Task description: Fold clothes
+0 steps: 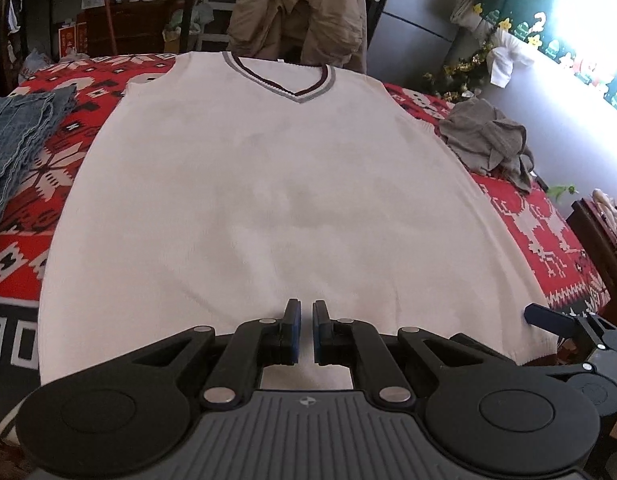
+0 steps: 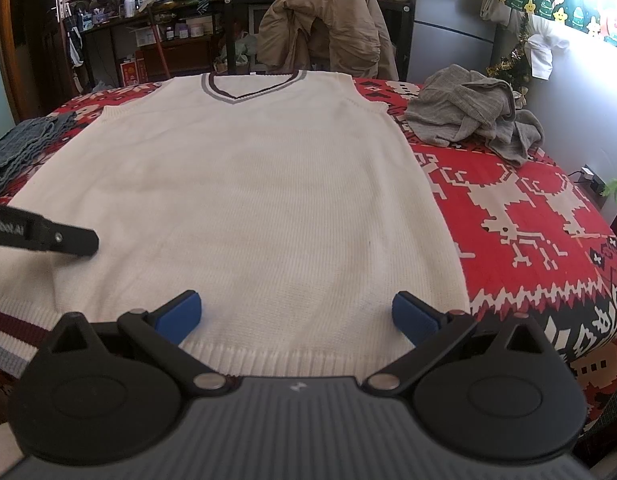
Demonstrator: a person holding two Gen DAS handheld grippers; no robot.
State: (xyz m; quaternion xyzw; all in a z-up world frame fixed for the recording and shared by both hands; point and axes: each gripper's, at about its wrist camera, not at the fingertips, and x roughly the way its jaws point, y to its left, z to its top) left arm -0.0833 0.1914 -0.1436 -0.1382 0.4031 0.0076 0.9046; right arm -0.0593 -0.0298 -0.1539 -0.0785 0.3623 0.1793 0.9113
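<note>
White vest [image 1: 268, 184] flat on red patterned cloth [image 1: 540, 236], left claw [image 1: 306, 330] nearly together over hem, empty, right claw [image 2: 296, 316] wide apart, jeans [image 1: 16, 140] cut off at nine o'clock

Red cloth [image 2: 508, 184] w/ vest [image 2: 244, 200], jeans [image 1: 16, 140], grey top [image 2: 468, 116]

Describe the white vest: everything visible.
The white vest is a sleeveless knit with a V-neck trimmed in grey and maroon bands and a ribbed hem. It lies flat and unfolded, front up, neck away from the cameras, on the red patterned cloth. Whether either gripper touches it is unclear. Folded denim lies to its left, a crumpled grey garment to its right.
</note>
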